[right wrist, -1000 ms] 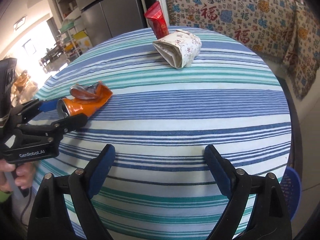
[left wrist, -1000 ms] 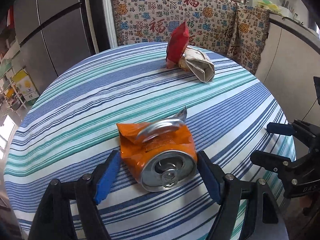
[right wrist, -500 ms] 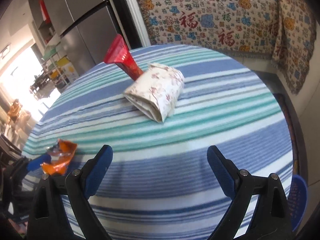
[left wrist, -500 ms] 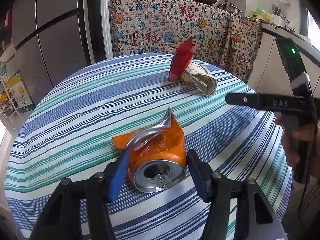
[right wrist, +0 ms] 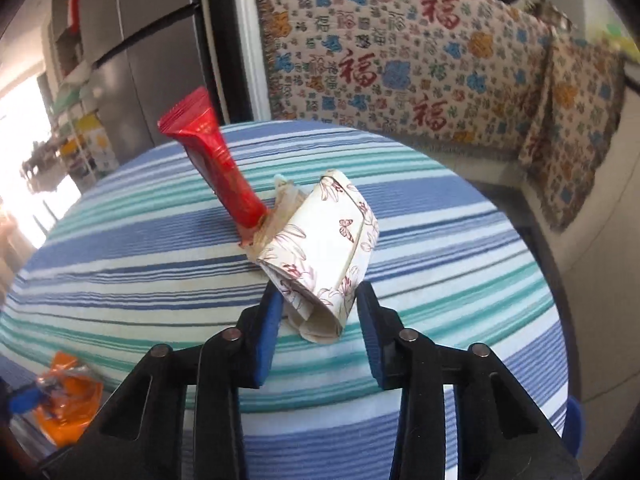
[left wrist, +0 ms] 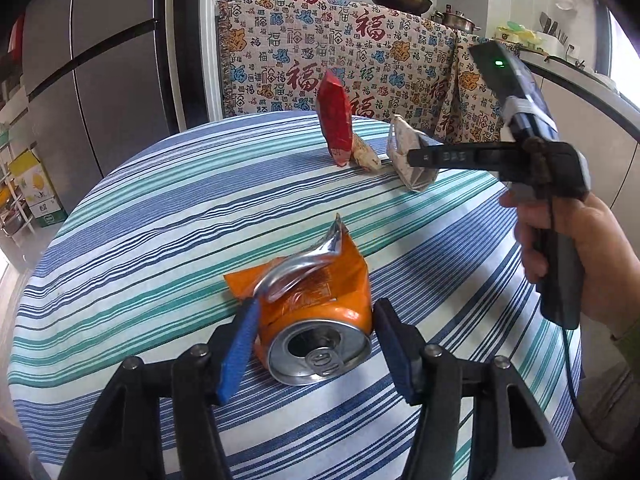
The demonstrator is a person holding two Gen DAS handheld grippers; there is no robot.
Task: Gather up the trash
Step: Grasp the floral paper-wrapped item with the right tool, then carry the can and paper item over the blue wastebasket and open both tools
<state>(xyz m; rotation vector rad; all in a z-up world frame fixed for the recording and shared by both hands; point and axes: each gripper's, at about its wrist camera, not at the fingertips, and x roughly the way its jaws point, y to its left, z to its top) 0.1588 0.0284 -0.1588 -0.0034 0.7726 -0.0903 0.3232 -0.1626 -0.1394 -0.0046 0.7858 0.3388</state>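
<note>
Left wrist view: left tongs point(left wrist: 314, 354) clamp the crushed orange aluminium can point(left wrist: 316, 312), its mouth end facing the camera, long axis running away. Right tongs point(right wrist: 318, 312) have just closed on the folded floral paper packet point(right wrist: 324, 256).

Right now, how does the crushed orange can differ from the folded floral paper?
The orange can is shiny crumpled metal; the floral paper is cream, printed and neatly folded. The can lies alone near the table edge; the paper rests against a red wrapper farther in. Both sit between gripper jaws on the striped tablecloth.
</note>
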